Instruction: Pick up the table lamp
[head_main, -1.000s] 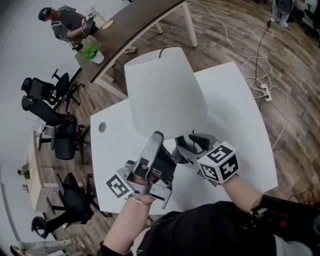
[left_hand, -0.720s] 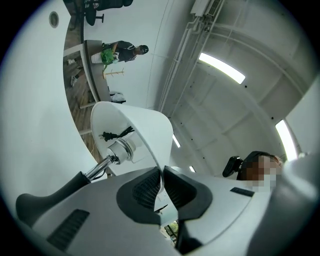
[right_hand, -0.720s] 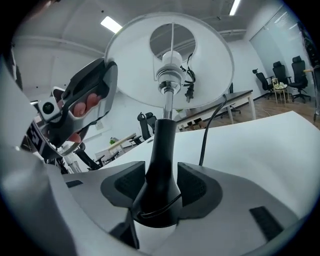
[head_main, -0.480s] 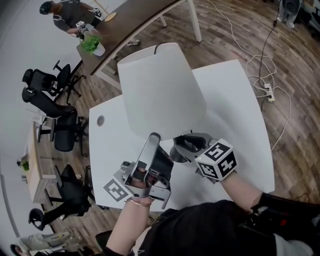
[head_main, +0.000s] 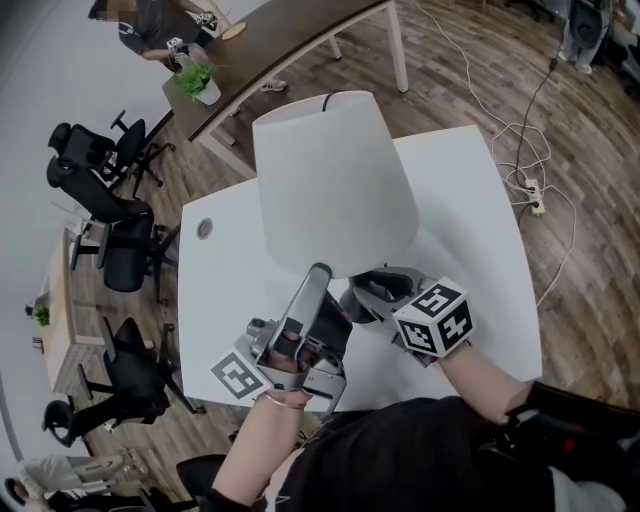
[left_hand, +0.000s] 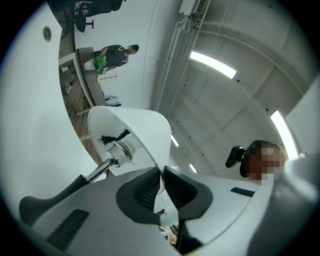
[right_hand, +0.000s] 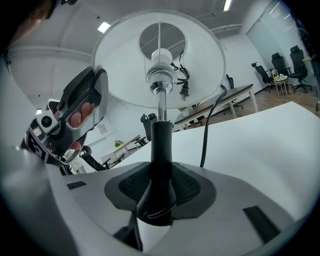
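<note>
Two claws are at work on one table lamp (head_main: 330, 190) over one white surface (head_main: 470, 230). The left claw (left_hand: 163, 186) is shut tight on the thin bottom edge of the one white shade (left_hand: 132, 125). The lamp is above the near part of the surface, and its foot is hidden. The right claw (right_hand: 161, 192) has the one black stem (right_hand: 161, 145) between its jaws. They are closing and not squeezing yet, I think. So the grabbing is nearly done, and the lifting seems left to do.
</note>
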